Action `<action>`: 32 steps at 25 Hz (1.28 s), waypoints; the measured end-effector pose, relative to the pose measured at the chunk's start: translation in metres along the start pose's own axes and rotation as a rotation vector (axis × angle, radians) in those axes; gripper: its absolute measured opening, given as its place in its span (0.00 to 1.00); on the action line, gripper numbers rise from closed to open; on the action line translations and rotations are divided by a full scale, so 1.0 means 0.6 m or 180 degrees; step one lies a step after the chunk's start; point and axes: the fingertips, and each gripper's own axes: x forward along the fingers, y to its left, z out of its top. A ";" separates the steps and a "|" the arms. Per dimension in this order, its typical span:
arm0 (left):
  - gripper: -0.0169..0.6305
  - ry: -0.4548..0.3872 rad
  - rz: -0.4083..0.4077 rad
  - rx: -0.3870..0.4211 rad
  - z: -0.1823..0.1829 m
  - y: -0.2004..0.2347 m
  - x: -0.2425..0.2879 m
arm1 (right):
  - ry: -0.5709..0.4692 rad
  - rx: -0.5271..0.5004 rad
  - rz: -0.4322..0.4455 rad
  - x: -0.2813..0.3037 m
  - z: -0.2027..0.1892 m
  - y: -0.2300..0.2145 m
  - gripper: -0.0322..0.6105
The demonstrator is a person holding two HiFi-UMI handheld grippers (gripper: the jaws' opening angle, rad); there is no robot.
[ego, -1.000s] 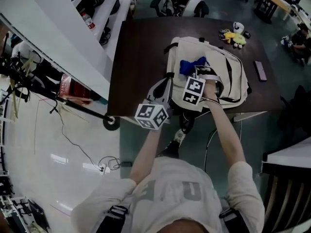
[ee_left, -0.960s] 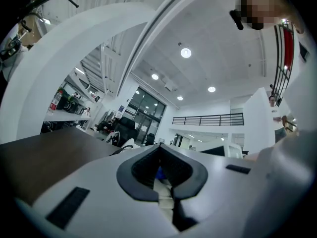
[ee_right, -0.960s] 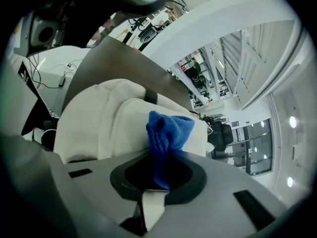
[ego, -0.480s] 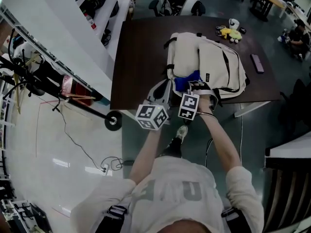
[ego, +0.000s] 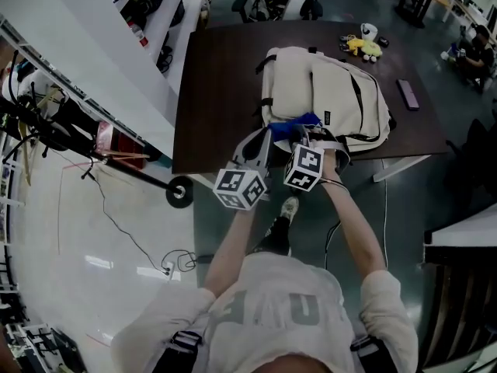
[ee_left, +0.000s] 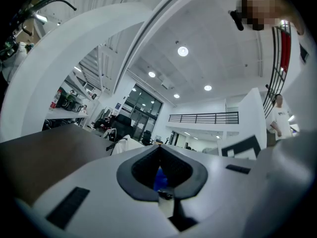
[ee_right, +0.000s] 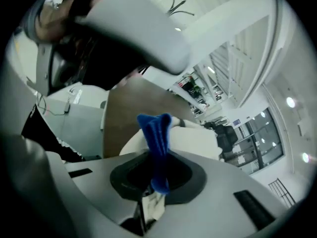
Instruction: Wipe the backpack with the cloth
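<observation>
Since the right gripper is clamped on the blue cloth, with a folded tail standing up past the jaw tips, it is the working tool here. Left gripper: jaws together at the tips; a fleck of blue shows in the hollow behind them (nipped or merely seen through, cannot tell).

Head view: the cloth sits on the near left corner of the cream backpack, right at the edge facing the person. The left gripper is just beside it, off the pack's corner. The backpack lies flat on the dark table, near its front edge, with its long axis apparently running across the person's front.

Judgement: nearly all of the pack's surface lies ahead and to the right of the cloth, so the next stroke should push away from the body or sweep rightward along that axis. The right gripper is better placed; the left could steady the near corner.
</observation>
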 end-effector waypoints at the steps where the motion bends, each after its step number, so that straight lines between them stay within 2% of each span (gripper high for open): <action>1: 0.03 -0.0004 -0.0004 0.0005 0.001 0.000 0.009 | -0.0074 0.0084 -0.0114 -0.010 0.002 -0.036 0.11; 4: 0.03 -0.0021 -0.0035 0.0021 0.009 0.000 0.050 | -0.0142 0.0131 -0.0472 -0.025 -0.005 -0.165 0.11; 8: 0.03 -0.0058 -0.0069 0.0029 0.024 0.007 0.115 | 0.0003 0.0067 -0.0791 -0.005 -0.043 -0.332 0.11; 11: 0.03 -0.0104 -0.0072 0.0034 0.034 0.016 0.176 | 0.0139 0.0032 -0.0856 0.033 -0.080 -0.429 0.11; 14: 0.03 -0.0095 -0.0058 0.0054 0.032 0.024 0.232 | 0.0226 0.0086 -0.0785 0.087 -0.117 -0.481 0.11; 18: 0.03 -0.0039 -0.0069 0.0073 0.021 0.037 0.282 | 0.0338 0.0174 -0.0584 0.172 -0.161 -0.495 0.11; 24: 0.03 0.0044 0.0004 -0.0003 -0.005 0.063 0.307 | 0.0377 0.0246 -0.0268 0.269 -0.182 -0.449 0.11; 28: 0.03 0.0029 0.0003 0.0044 -0.003 0.065 0.308 | 0.0378 0.0205 -0.0329 0.279 -0.177 -0.434 0.11; 32: 0.03 0.0044 0.0030 0.0081 -0.003 0.059 0.286 | 0.0360 0.0310 -0.0390 0.251 -0.169 -0.403 0.11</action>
